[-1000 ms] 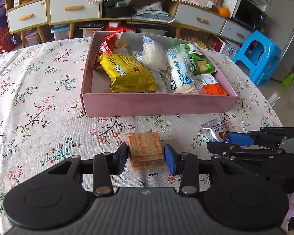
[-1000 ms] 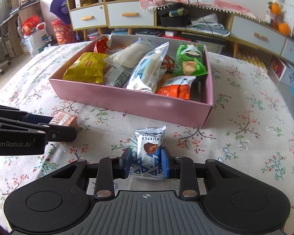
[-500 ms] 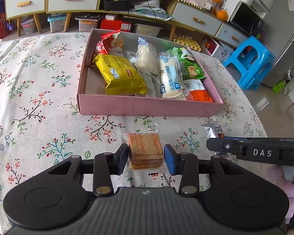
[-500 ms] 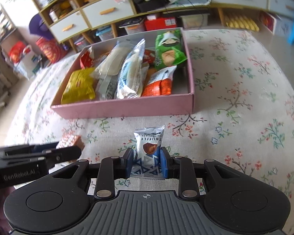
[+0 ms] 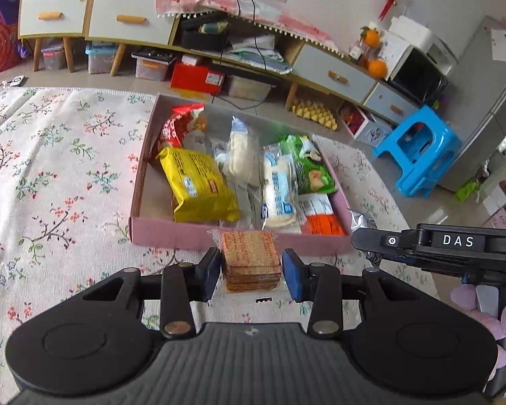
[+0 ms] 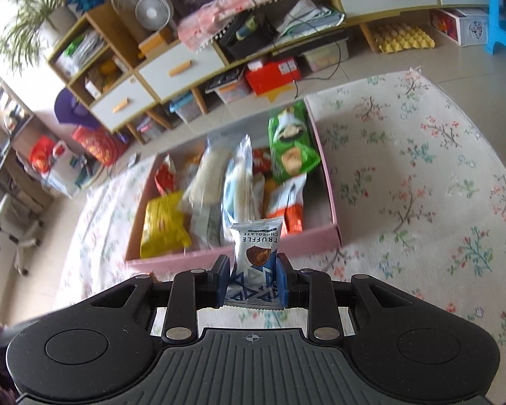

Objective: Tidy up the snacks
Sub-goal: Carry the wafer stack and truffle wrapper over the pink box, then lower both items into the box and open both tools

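Paired grippers, each carrying one snack toward the pink box [image 5: 172,233], which sits mid-frame on the floral tablecloth [image 5: 50,175]. Left gripper [image 5: 251,270], lower centre of the left wrist view, is closed on a clear-wrapped stack of crackers [image 5: 249,256]; the stack appears in front of the box's near wall. Right gripper [image 6: 252,280], lower centre of the right wrist view, is clamped on a truffle chocolate packet [image 6: 256,249] standing upright between its blue pads [image 6: 222,278].

Box contents: yellow packet [image 5: 199,185] at left, white wrapped cakes [image 5: 276,189] in the middle, green chip bag [image 5: 310,168] and orange packet [image 5: 324,222] at right.

Probable hazards: the chocolate packet is gripped only by its lower part, so it may pivot or slip from the pads; the crackers may crack under pressure; either load could catch the near wall; with the box crowded at right, a snack released there might slide back out.
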The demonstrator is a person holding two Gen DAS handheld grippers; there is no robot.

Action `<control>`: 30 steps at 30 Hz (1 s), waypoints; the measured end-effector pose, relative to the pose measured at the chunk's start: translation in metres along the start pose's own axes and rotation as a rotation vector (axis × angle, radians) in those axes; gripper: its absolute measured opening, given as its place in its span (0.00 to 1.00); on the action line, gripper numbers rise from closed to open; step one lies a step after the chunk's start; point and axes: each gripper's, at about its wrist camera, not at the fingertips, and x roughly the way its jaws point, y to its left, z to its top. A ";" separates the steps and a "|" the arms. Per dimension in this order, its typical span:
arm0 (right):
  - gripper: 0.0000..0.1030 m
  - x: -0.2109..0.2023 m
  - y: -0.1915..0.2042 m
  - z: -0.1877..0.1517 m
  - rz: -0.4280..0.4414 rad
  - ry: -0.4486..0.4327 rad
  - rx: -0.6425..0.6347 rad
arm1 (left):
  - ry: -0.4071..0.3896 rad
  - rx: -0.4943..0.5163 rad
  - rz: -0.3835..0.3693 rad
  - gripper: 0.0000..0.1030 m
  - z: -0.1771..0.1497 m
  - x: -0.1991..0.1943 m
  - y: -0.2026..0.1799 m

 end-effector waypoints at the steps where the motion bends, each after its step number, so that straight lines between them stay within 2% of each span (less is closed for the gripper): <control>1: 0.26 0.001 -0.001 0.002 0.004 -0.004 0.012 | -0.006 -0.005 0.000 0.36 0.002 0.002 0.000; 6: 0.26 0.008 -0.004 0.014 0.014 -0.025 0.040 | -0.037 -0.031 -0.005 0.36 0.012 0.016 -0.002; 12: 0.27 0.019 -0.008 0.023 0.027 -0.050 0.059 | -0.091 -0.003 0.003 0.36 0.019 0.033 -0.009; 17: 0.28 0.032 -0.014 0.028 0.014 -0.044 0.081 | -0.091 0.003 0.020 0.36 0.021 0.049 -0.014; 25: 0.28 0.042 -0.023 0.031 -0.003 -0.049 0.108 | -0.094 0.034 0.045 0.36 0.021 0.055 -0.018; 30: 0.32 0.044 -0.025 0.030 0.010 -0.054 0.102 | -0.100 0.033 0.065 0.38 0.020 0.056 -0.018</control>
